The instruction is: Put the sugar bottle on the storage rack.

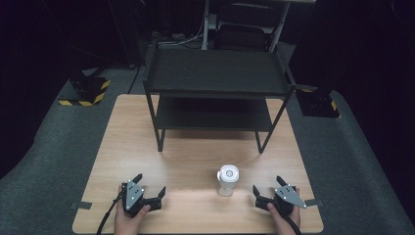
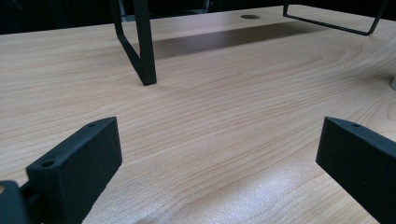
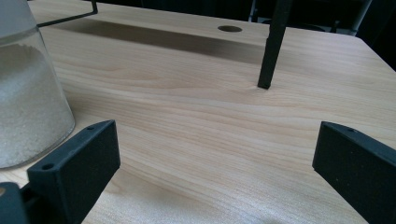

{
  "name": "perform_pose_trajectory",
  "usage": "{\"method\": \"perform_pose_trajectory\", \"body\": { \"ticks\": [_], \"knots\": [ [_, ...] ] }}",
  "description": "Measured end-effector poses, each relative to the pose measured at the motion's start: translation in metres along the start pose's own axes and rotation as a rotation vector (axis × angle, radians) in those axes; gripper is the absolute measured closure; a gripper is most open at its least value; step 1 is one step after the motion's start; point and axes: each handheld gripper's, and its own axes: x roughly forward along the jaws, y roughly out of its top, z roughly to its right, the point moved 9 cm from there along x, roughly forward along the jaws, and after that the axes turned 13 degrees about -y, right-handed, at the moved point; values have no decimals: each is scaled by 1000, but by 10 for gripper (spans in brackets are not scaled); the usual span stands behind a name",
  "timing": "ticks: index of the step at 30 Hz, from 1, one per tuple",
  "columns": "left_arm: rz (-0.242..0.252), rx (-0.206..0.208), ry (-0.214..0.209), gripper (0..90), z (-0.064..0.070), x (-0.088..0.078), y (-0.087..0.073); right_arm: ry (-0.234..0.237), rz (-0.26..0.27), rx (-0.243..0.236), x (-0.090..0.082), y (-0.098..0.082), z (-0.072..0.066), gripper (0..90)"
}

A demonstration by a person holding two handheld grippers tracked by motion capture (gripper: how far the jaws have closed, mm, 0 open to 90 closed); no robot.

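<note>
Black tools (image 1: 150, 187) (image 1: 266, 189) low on table, jaws spread, flanking jar (image 1: 227, 179).

The wooden table (image 1: 127, 147) carries 1 black shelf rack (image 1: 215, 93) and 1 jar (image 1: 227, 179).

No legible text, label, brand or number on any surface. Only sign-like marking: yellow-and-black diagonal hazard stripes on two dark floor blocks in the high view, one at centre left of the frame (image 1: 89, 91), one at centre right (image 1: 319, 104); stripes carry no lettering. Small clear jar with white lid and white granules (image 1: 227, 179), lower centre of the frame, shows a bare lid top; in the right gripper view its glass wall (image 3: 28, 93) at far left carries no print.
</note>
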Motion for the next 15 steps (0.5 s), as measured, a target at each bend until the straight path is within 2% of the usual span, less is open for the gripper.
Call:
{"method": "perform_pose_trajectory", "body": {
  "ticks": [7, 11, 15],
  "knots": [
    [1, 2, 1, 5, 0, 0, 0, -2, 12, 35, -1, 1, 2, 2],
    [3, -5, 1, 5, 0, 0, 0, -4, 23, 38, -5, 7, 2, 2],
    [6, -8, 2, 5, 0, 0, 0, -3, 55, 27, -11, 17, 2, 2]
  ]
}}
